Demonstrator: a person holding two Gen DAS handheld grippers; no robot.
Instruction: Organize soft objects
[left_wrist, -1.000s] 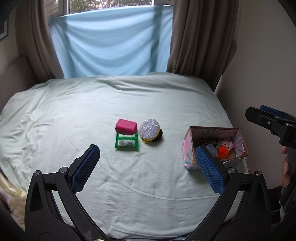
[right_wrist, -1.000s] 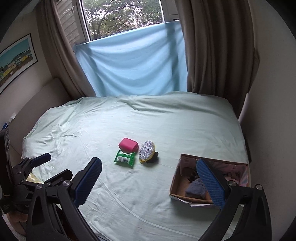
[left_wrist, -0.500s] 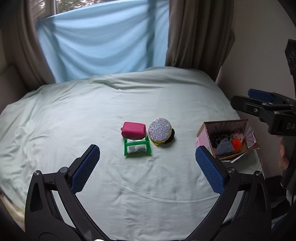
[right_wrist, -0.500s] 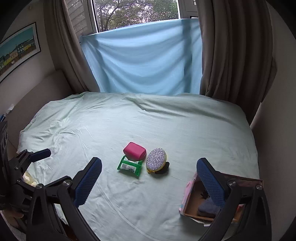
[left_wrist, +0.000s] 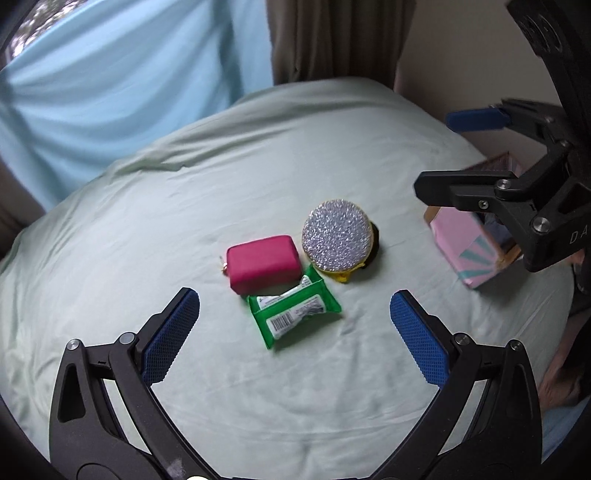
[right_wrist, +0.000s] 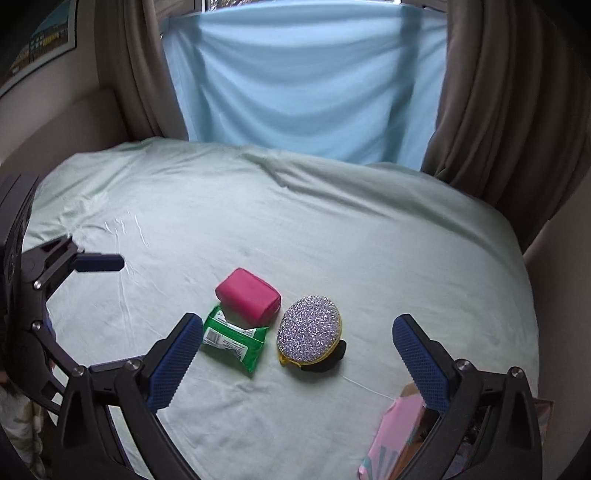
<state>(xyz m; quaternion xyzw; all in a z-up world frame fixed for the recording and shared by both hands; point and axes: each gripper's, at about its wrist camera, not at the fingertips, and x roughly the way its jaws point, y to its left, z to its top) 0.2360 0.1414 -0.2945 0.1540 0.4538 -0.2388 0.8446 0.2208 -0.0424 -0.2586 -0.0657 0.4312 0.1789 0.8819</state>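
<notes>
On a bed (left_wrist: 147, 229) spread with a pale green sheet, three soft things lie bunched together near its middle. Going from left to right in the left wrist view, the left hand-held gripper (left_wrist: 294, 334) hangs above the sheet with its blue-padded fingers spread wide and nothing between them. At about 12 o'clock from its gap lies the pink zip pouch (left_wrist: 263, 263), with the green wet-wipes pack (left_wrist: 293, 312) touching it at 5 o'clock and partly tucked under its near edge. The round glittery pouch with a yellow rim (left_wrist: 337, 235) leans just beside the pink one at 3 o'clock, tilted up over something dark behind it. Farther out at 3 o'clock, well apart from the trio, stands a pink patterned box (left_wrist: 467, 245) at the edge of the bed, largely hidden behind the right hand-held gripper (left_wrist: 447, 155), whose fingers also stand wide apart and hold nothing. In the right wrist view that gripper (right_wrist: 303, 360) frames the wipes pack (right_wrist: 233, 338) at its left pad and the glittery pouch (right_wrist: 309, 332) near the centre, with the pink pouch (right_wrist: 248, 291) at 11 o'clock beyond them and the box (right_wrist: 395, 435) at 5 o'clock under its right finger. A light blue cloth (right_wrist: 306, 77) hangs between brown curtains (right_wrist: 495, 96) behind the bed.
</notes>
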